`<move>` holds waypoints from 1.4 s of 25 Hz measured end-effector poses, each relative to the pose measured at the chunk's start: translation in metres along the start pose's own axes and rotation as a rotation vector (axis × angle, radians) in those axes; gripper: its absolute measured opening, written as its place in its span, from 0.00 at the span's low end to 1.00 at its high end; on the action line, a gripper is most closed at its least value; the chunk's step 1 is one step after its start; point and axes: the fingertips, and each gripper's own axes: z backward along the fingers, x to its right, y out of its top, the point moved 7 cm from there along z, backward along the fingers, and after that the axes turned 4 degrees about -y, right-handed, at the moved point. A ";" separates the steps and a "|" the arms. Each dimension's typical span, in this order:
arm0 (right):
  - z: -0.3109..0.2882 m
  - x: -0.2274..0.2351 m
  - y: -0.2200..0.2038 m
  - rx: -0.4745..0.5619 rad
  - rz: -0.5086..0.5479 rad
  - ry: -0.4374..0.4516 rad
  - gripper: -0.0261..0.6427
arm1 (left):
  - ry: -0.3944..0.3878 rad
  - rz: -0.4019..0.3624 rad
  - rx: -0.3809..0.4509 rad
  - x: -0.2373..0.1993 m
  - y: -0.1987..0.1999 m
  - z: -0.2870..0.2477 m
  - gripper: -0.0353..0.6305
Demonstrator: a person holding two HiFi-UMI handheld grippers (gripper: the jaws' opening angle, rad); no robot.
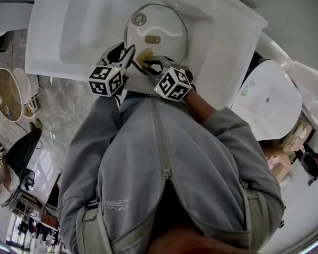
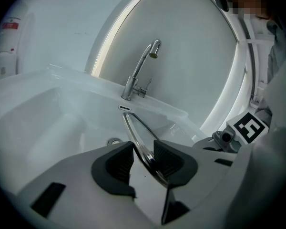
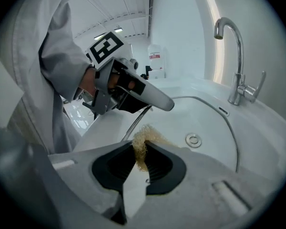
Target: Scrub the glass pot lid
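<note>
Person: someone in a grey zip jacket [image 1: 159, 157] is standing at the front edge of the white sink [image 1: 58, 36], holding a gripper in each hand.
Left gripper [image 1: 128, 54]: it is reaching over the sink's front edge, and its dark ribbed pads are clamping the metal rim of the glass pot lid [image 2: 138, 137] edge-on.
Right gripper [image 3: 140, 159]: it is hovering over the front of the sink just right of the left one, and its jaws are squeezing tight on a tan mesh scrubber [image 3: 142, 144].
Scrubber: it is bulging out past the jaw tips beside the lid's near rim. Whether it is touching the glass cannot be told.
Glass pot lid: it is sitting inside the sink bowl, with its near edge in the left gripper, its far edge toward the back and its knob [image 1: 152, 39] showing at its centre.
Drain [image 1: 140, 19]: it is showing in the sink floor by the lid's far edge.
Faucet [image 2: 140, 70]: it is rising from the sink's back rim, curving over the bowl.
</note>
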 end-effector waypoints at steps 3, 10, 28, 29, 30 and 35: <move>0.009 -0.005 -0.011 -0.008 -0.032 0.058 0.11 | 0.003 -0.007 0.014 0.002 0.000 0.001 0.25; 0.022 0.003 -0.009 0.035 -0.009 0.085 0.11 | 0.019 -0.029 0.018 0.006 0.001 0.001 0.25; 0.028 0.147 0.010 0.126 0.031 -0.337 0.11 | 0.078 -0.102 -0.039 0.019 0.007 -0.001 0.25; 0.025 0.154 0.011 0.122 0.039 -0.351 0.11 | 0.079 -0.104 -0.042 0.020 0.007 -0.001 0.25; 0.023 0.160 0.012 0.116 0.047 -0.361 0.11 | 0.079 -0.106 -0.044 0.020 0.008 -0.002 0.25; 0.005 0.176 0.011 0.080 0.093 -0.338 0.11 | 0.091 -0.119 -0.054 0.020 0.008 -0.001 0.25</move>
